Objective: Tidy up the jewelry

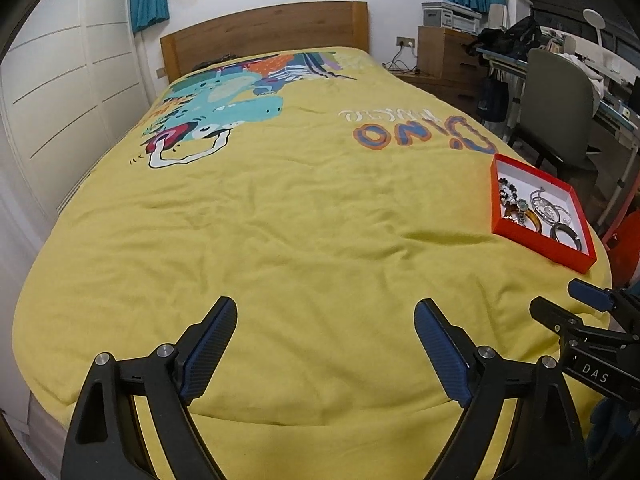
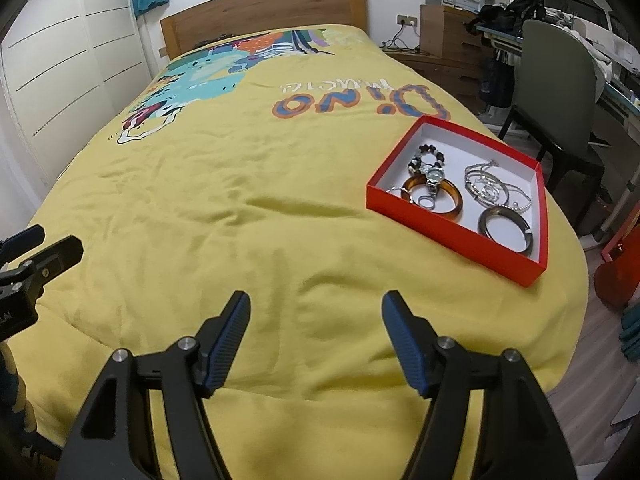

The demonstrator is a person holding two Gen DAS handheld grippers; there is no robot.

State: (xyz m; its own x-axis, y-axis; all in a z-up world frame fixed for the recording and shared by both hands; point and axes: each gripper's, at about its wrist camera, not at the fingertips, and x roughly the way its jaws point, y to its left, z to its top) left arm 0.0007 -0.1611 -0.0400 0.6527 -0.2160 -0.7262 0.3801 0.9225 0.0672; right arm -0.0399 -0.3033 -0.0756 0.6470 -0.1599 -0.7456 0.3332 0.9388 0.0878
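A red shallow box (image 2: 448, 236) with a white inside lies on the yellow bedspread at the right; it also shows in the left wrist view (image 1: 538, 246). In it lie an amber bangle (image 2: 454, 210), a dark grey bangle (image 2: 486, 232), a beaded bracelet (image 2: 428, 151), a wristwatch (image 2: 434, 176) and silver chains (image 2: 486, 188). My right gripper (image 2: 316, 312) is open and empty, above the bedspread short of the box. My left gripper (image 1: 325, 318) is open and empty, over the bed's near part, left of the box.
The yellow dinosaur bedspread (image 1: 280, 220) covers the bed, with a wooden headboard (image 1: 264, 32) at the far end. White wardrobe doors (image 1: 60, 92) stand at the left. A grey chair (image 2: 560, 92), desk and drawers stand at the right. A red object (image 2: 618, 268) sits on the floor.
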